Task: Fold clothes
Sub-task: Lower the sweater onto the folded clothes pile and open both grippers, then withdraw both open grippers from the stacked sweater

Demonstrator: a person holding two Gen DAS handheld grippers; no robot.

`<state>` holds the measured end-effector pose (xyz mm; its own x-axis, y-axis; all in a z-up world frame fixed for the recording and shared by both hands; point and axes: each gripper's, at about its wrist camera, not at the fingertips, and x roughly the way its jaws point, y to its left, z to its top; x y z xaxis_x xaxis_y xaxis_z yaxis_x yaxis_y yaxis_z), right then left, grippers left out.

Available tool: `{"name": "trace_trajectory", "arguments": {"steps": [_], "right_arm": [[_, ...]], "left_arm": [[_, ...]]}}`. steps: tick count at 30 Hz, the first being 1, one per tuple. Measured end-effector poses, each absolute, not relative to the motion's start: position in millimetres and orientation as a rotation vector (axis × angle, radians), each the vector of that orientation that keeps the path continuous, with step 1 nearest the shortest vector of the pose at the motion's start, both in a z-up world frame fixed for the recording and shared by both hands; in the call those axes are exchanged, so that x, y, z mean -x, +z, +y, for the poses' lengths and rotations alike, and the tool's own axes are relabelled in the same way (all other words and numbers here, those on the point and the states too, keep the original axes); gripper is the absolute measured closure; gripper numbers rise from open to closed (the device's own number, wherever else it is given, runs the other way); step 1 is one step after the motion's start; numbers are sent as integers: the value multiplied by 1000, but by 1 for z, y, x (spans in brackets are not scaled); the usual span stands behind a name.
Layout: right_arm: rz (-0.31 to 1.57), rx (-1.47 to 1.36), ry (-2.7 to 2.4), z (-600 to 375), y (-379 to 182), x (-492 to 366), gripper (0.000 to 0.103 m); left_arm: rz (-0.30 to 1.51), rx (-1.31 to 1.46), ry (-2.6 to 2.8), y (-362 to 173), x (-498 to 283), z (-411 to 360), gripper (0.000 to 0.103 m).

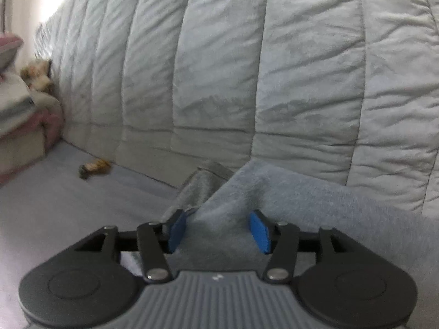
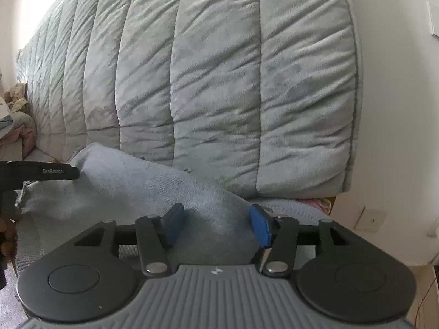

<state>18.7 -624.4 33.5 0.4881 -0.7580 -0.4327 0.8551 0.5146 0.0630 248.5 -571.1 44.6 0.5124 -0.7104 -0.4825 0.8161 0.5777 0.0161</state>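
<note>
Clothes here means one grey-blue garment point(image 1: 274, 192), lying on a bed in front of a quilted grey cushion back point(image 1: 219, 68), which fills the twelve o'clock half of both wrist views. In the left view the left hand-held gripper point(image 1: 218, 230) stands about half open, a peak of the cloth rising between its blue pads point(image 1: 259, 231); the left pad seems to brush the fabric while the right one stands clear, so nothing looks pinched. The right hand-held gripper point(image 2: 216, 226) is likewise about half open, with the garment point(image 2: 123, 189) bunched between its jaws but loose. At nine o'clock in the right view the other gripper's black side shows beside the cloth's frayed edge point(image 2: 22, 194). A small brown object point(image 1: 94, 167) lies on the sheet at ten o'clock in the left view, well apart from the garment. Judging from this, a fold has been laid down and let go. The next move calls for drawing both grippers back without snagging the cloth, then finding a fresh edge to pinch.
</note>
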Motion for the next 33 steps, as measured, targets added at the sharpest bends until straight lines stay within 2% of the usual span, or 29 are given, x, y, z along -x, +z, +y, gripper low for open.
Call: {"name": "trace_trajectory", "arguments": {"steps": [7, 9, 15, 20, 22, 24, 33], "right_arm": [[269, -239, -874, -603, 44, -7, 45], [290, -219, -831, -596, 43, -11, 45], [391, -207, -741, -588, 29, -17, 44], [455, -75, -723, -582, 20, -30, 38], [451, -83, -729, -583, 21, -29, 38], [438, -118, -734, -586, 25, -25, 38], [398, -136, -770, -577, 30, -4, 29]], "left_arm": [[369, -201, -1010, 67, -206, -522, 44], [380, -171, -1026, 65, -200, -514, 41], [441, -185, -1004, 34, -199, -505, 40], [449, -159, -975, 22, -201, -503, 39], [464, -146, -952, 28, -197, -503, 35], [475, -147, -927, 35, -190, -502, 22], [545, -180, -725, 59, -148, -481, 15]]}}
